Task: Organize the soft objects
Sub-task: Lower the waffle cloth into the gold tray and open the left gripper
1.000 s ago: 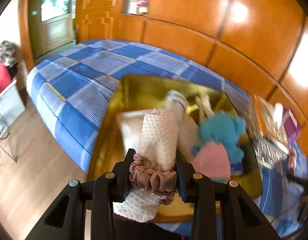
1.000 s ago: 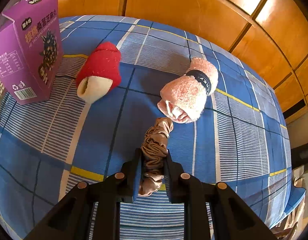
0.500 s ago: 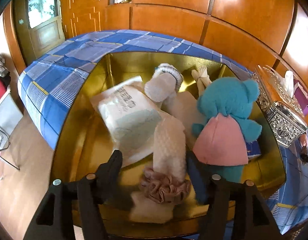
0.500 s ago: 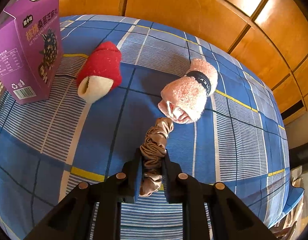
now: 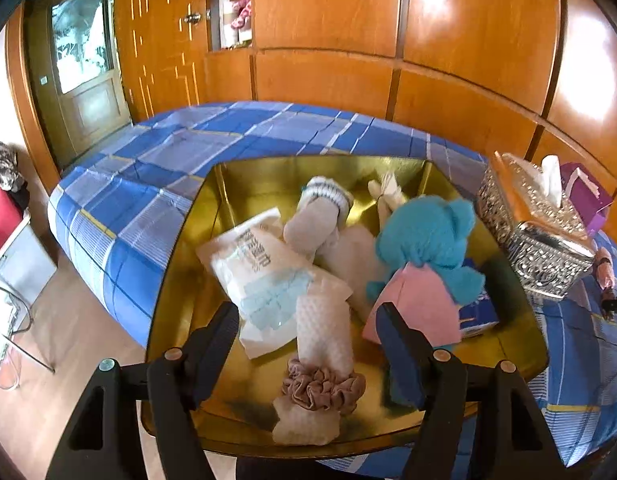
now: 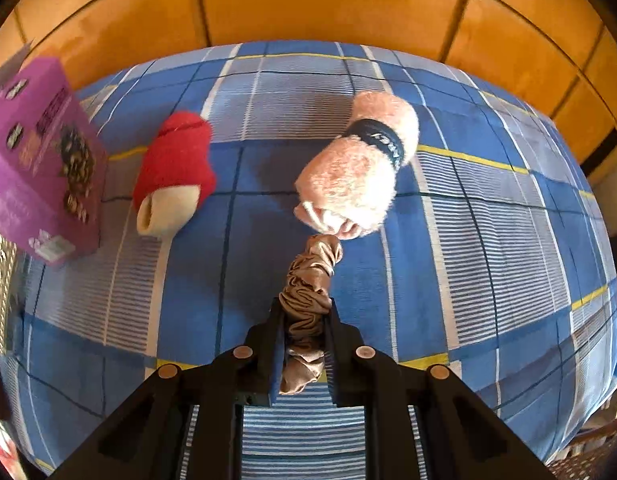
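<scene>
While left gripper opens over gold tray, right gripper pinches tan scrunchie, prob. satin.

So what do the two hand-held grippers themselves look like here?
Both look alike: the left hand-held gripper and right hand-held gripper have matte black angular frames with triangular cut-outs, round metal pivot pins, and flat dark-blue pads on the fingers. No cables, markings or sleeves show.

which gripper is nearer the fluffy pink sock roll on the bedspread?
Right. The right gripper is shut on a tan scrunchie whose far end reaches the pink sock roll. The left gripper, jaws opening, is over the gold tray; its view shows no pink roll.
</scene>
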`<state>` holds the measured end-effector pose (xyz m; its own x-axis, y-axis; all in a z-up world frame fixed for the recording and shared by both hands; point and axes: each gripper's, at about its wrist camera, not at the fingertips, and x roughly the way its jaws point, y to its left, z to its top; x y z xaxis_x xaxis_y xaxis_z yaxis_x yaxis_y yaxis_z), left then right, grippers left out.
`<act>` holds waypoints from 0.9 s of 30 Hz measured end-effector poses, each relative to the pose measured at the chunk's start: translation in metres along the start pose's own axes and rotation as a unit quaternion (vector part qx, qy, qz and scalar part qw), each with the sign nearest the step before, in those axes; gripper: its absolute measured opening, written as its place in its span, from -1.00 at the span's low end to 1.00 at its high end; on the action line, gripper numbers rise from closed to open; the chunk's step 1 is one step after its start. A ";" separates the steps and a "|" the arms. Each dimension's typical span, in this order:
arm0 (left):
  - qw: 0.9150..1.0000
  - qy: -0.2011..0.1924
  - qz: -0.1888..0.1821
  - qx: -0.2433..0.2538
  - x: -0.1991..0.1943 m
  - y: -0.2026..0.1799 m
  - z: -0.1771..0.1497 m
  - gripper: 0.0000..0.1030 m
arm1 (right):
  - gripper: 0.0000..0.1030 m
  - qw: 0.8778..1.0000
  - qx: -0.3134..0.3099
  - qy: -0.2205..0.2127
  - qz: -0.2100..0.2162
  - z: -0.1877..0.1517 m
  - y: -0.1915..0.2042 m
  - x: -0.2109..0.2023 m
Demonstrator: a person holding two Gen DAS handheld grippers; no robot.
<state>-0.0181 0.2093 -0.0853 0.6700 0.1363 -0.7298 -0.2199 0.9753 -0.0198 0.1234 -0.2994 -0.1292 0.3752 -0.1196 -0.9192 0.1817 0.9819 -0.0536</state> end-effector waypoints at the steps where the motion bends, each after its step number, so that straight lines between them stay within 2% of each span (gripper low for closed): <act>1: 1.000 -0.003 0.000 0.002 -0.002 0.000 0.001 0.41 | -0.73 1.000 0.006 -0.001 -0.001 0.002 -0.002 -0.001; 8: 1.000 -0.010 -0.004 0.006 -0.008 -0.002 0.003 0.45 | -0.75 1.000 0.010 -0.016 -0.010 0.027 -0.007 -0.013; 13: 1.000 -0.009 -0.007 0.009 -0.008 -0.005 0.002 0.45 | -0.75 0.999 0.001 -0.031 -0.025 0.058 -0.005 -0.026; 18: 1.000 -0.012 -0.012 0.015 -0.012 -0.010 0.002 0.45 | -0.75 0.998 -0.009 -0.062 -0.019 0.098 0.007 -0.051; 23: 1.000 -0.013 -0.010 0.026 -0.012 -0.013 0.001 0.45 | -0.75 0.993 -0.057 -0.102 0.007 0.135 0.051 -0.088; 27: 1.000 -0.009 -0.011 0.026 -0.011 -0.013 0.001 0.45 | -0.75 0.980 -0.130 -0.140 0.049 0.142 0.116 -0.125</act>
<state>-0.0224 0.1951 -0.0763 0.6875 0.1180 -0.7165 -0.1689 0.9856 0.0003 0.2272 -0.1912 0.0347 0.6210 -0.0234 -0.7835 -0.0921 0.9904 -0.1026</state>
